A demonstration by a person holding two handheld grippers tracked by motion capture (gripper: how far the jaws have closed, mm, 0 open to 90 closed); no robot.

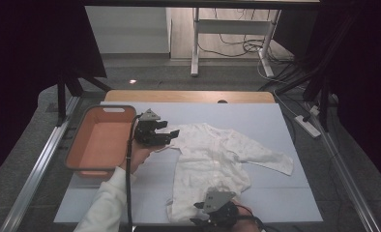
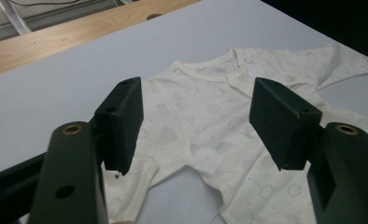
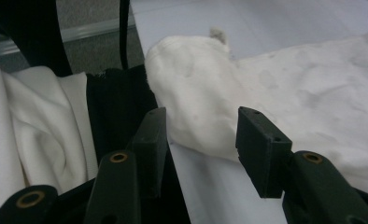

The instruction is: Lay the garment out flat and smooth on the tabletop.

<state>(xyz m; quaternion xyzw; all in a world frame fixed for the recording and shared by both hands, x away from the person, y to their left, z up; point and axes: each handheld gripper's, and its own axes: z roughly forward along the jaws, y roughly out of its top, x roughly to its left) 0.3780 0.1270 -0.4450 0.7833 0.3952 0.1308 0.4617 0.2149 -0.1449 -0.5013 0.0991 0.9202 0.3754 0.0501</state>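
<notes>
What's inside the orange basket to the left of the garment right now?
The orange basket shows a bare orange floor in the high view, with nothing lying in it. Its near inner wall is hidden by the rim, and the left gripper partly overlaps its right edge.

Dim, soft light; dark surrounds

You have a cream baby romper [image 1: 212, 159] with a faint grey cloud print, an orange basin [image 1: 99, 140] with a grey rim, a pale lavender-blue bench [image 1: 275, 193], black fingers [image 2: 123, 123], and your white sleeve [image 1: 104, 203].
</notes>
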